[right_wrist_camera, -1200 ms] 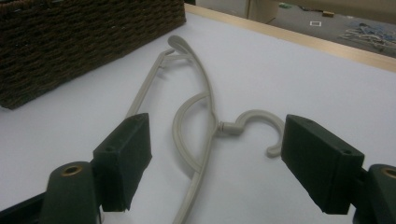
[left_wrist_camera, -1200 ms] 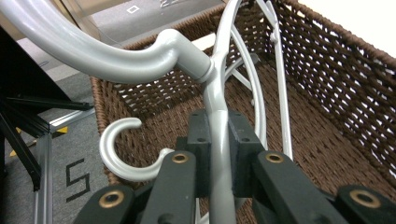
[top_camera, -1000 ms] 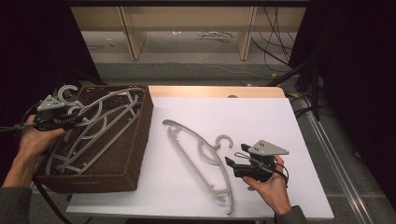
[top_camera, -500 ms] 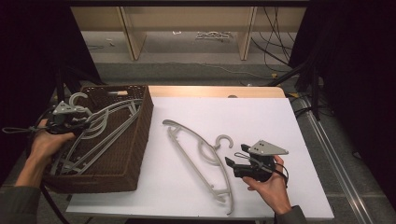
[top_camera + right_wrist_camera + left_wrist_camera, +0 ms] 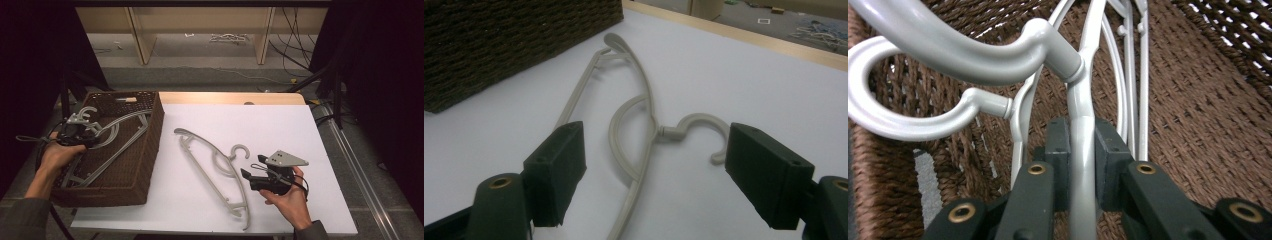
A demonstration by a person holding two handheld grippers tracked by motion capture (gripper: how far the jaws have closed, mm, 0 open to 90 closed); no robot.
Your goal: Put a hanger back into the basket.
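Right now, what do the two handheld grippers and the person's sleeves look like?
Both grippers are black. The left gripper has flat dark pads on arms with brass-coloured rivets. The right gripper carries a grey three-cornered plate on top and a black cable looping behind it. Grey sleeves cover the forearms near the bottom edge.

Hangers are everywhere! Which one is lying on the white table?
The beige hanger beside the right gripper. The grey hangers sit in the brown basket, one pinched by the left gripper.

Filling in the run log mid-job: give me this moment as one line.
left gripper: shut on grey hanger in wicker basket | right gripper: open, near hanger on table | white table
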